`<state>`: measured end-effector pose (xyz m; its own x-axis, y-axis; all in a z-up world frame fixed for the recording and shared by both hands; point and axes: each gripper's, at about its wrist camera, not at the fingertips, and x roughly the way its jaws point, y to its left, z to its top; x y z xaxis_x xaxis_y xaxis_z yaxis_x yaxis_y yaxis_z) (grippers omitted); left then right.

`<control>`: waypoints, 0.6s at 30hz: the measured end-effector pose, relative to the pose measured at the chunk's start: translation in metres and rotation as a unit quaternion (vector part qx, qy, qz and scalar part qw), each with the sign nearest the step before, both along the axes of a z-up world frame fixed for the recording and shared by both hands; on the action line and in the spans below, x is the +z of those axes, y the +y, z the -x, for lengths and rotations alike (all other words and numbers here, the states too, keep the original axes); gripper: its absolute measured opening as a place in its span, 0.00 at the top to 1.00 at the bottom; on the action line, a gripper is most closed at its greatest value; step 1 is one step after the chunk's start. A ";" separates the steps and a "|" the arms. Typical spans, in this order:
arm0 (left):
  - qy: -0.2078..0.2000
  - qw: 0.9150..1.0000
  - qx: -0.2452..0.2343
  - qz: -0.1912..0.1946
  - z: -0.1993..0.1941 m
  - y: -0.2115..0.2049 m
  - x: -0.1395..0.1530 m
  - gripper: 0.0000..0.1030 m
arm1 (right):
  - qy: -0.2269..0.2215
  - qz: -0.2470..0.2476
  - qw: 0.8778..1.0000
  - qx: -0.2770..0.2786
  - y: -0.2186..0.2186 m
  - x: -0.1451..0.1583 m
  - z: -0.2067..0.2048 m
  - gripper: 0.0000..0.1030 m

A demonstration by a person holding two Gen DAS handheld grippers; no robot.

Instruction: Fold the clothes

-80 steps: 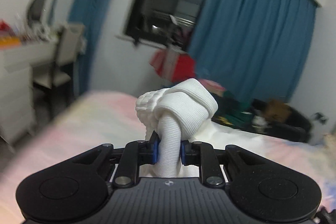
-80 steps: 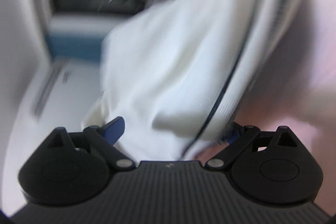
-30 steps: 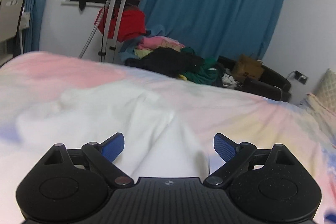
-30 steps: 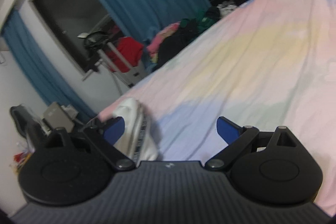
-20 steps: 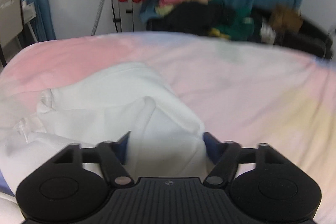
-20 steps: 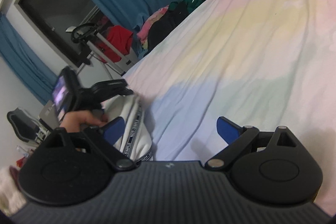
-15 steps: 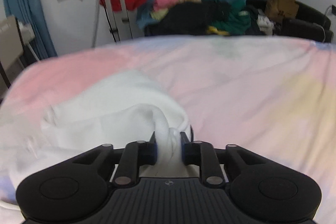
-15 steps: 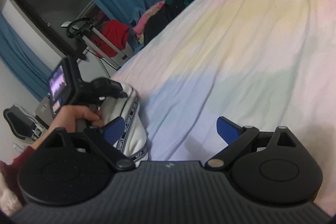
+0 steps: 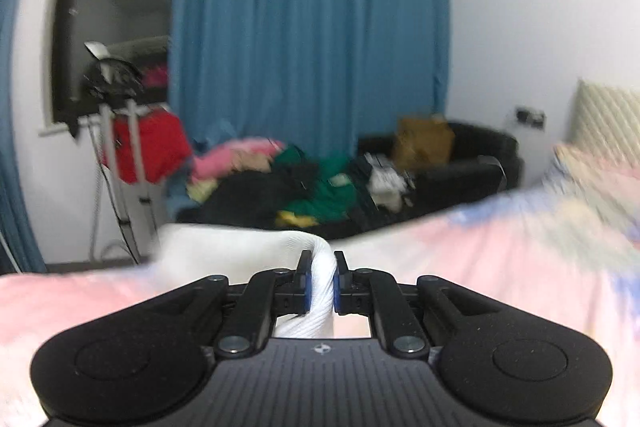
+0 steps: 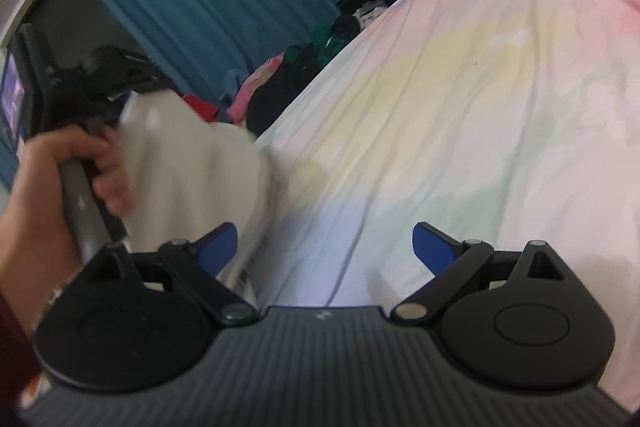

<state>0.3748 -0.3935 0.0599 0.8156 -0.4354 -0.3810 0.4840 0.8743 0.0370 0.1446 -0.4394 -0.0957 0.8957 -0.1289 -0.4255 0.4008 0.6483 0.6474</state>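
Left claw point(image 9: 320, 277) pinching white garment point(image 9: 240, 247)

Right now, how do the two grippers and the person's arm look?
Both the left gripper and the right gripper are matte black, with a ribbed grey-black body, two rounded lobes bearing circular discs, silver pivot screws and blue pads on the fingers. A small white logo marks each body. The hand grips a grey handle; a dark red sleeve shows.

Left tool point(image 9: 320, 277) clamped tight – right tool point(image 10: 325, 247) spread wide, empty.
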 end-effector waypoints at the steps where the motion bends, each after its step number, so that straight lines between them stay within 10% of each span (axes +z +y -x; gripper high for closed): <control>1: 0.007 1.000 -0.007 -0.006 0.004 -0.002 -0.010 0.88 | -0.001 0.001 1.000 -0.002 0.000 -0.001 0.002 0.06; 5: 0.034 0.999 -0.021 -0.004 0.027 0.031 -0.041 0.54 | -0.007 0.016 1.000 0.006 0.005 -0.001 0.003 0.06; 11: 0.062 0.998 0.012 0.003 0.085 0.195 -0.054 0.31 | -0.024 0.030 0.999 0.032 0.017 0.004 0.000 0.06; 15: 0.064 0.992 0.112 -0.007 0.101 0.339 -0.049 0.24 | -0.020 0.034 0.998 0.057 0.028 0.010 0.004 0.06; 18: 0.081 0.963 0.258 -0.011 0.095 0.449 -0.056 0.17 | -0.008 0.040 0.996 0.073 0.039 0.014 0.007 0.06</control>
